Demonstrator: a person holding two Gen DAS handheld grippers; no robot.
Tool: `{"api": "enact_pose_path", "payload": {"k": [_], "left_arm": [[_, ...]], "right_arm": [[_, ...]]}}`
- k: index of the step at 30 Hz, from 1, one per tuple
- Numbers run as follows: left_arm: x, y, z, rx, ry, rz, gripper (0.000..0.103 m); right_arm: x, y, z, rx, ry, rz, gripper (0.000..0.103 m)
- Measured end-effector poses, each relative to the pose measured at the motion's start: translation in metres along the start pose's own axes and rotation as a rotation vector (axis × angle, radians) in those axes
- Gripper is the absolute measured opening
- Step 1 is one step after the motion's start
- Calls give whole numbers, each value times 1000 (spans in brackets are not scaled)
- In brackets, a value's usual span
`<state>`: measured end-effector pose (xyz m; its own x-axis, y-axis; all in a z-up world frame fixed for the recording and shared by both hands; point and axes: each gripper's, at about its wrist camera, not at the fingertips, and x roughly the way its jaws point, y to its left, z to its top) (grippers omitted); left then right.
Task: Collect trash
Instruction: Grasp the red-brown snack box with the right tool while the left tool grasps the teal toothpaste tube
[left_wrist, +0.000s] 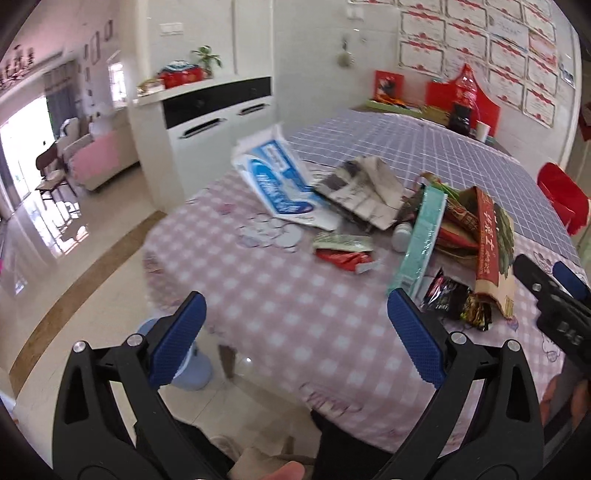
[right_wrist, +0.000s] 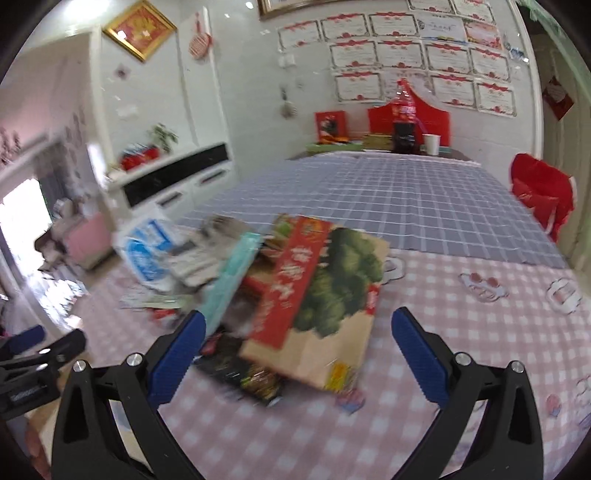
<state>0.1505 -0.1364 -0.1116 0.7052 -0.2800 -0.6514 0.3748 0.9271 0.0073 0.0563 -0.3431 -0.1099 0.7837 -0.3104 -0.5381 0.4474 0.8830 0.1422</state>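
Note:
A heap of trash lies on the pink checked tablecloth (left_wrist: 280, 295). In the left wrist view I see a blue-and-white plastic bag (left_wrist: 275, 177), crumpled newspaper (left_wrist: 365, 188), a red-and-green wrapper (left_wrist: 341, 251), a teal box (left_wrist: 421, 240), a brown paper bag with red lettering (left_wrist: 491, 254) and dark snack packets (left_wrist: 454, 299). My left gripper (left_wrist: 295, 328) is open, short of the heap, with nothing between its pads. In the right wrist view the brown paper bag (right_wrist: 325, 295) and teal box (right_wrist: 232, 277) lie just ahead of my open right gripper (right_wrist: 297, 343).
A grey checked cloth (right_wrist: 388, 195) covers the far half of the table, with a cola bottle (right_wrist: 404, 118), a cup (right_wrist: 431, 144) and red boxes at the back. A red chair (right_wrist: 541, 192) stands at the right. A light blue stool (left_wrist: 192, 365) sits on the floor at the table's near-left corner.

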Motion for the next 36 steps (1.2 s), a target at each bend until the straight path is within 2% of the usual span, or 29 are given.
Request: {"api": "enact_pose_path", "payload": {"k": [4, 8, 11, 13, 17, 21, 22, 23, 24, 32, 36], "left_arm": [[23, -18, 11, 25, 30, -66, 96], [35, -20, 18, 51, 28, -46, 96], [45, -10, 21, 35, 36, -24, 96], [52, -7, 23, 24, 53, -36, 96], [59, -20, 26, 57, 68, -93, 96], [64, -44, 30, 105, 81, -176, 96], [66, -50, 31, 114, 85, -193, 96], [69, -56, 32, 123, 91, -213, 96], [75, -65, 35, 136, 104, -231, 96], [107, -94, 40, 187, 173, -210, 95], [123, -103, 43, 207, 204, -187, 84]], "right_arm": [[26, -7, 9, 32, 50, -60, 99], [46, 2, 11, 31, 115, -101, 99], [52, 22, 9, -19, 130, -116, 99], [65, 37, 7, -97, 158, -192, 99], [80, 33, 3, -126, 194, -295, 99], [85, 7, 6, -45, 235, -259, 98], [83, 3, 6, -36, 229, -259, 91], [82, 1, 8, -34, 225, -256, 73], [79, -3, 9, -30, 220, -254, 65], [58, -32, 19, 23, 140, -179, 44], [54, -40, 23, 36, 125, -146, 42]]}}
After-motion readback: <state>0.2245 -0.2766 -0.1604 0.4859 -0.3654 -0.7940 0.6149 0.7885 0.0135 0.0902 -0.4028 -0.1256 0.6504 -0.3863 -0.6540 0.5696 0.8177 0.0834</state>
